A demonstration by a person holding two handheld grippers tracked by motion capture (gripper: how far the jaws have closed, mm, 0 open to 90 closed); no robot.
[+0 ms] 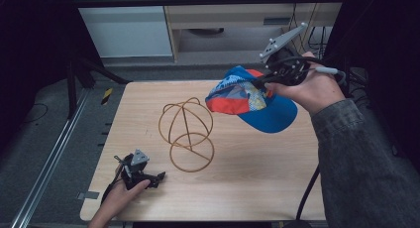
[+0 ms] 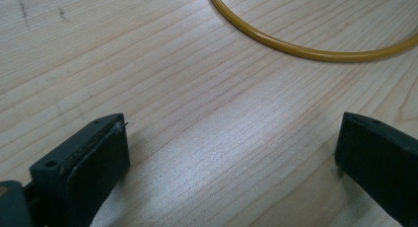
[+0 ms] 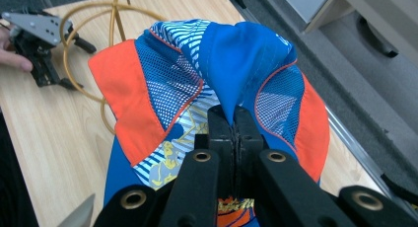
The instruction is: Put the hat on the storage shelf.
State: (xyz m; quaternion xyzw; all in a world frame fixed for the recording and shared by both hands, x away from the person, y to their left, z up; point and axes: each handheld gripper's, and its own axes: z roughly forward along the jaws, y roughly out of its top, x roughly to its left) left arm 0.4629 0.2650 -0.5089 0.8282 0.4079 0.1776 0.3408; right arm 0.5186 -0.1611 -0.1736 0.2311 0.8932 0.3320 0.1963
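Observation:
A blue and orange cap [image 1: 250, 100] with mesh panels hangs in the air over the right side of the table, to the right of a yellow wire hat stand [image 1: 186, 134]. My right gripper [image 1: 263, 82] is shut on the cap's crown fabric [image 3: 231, 64], with the jaws pinched together on a fold of blue cloth. My left gripper [image 1: 161, 176] rests on the wooden table [image 1: 247, 178] at the front left, near the stand's round base ring [image 2: 305, 49]. Its jaws stand wide apart over bare wood [image 2: 222, 148], and it is open with nothing between them.
A metal rail runs along the floor left of the table. Shelving and cables stand beyond the far edge. The front right of the tabletop is bare wood, crossed by the person's right sleeve [image 1: 366, 163].

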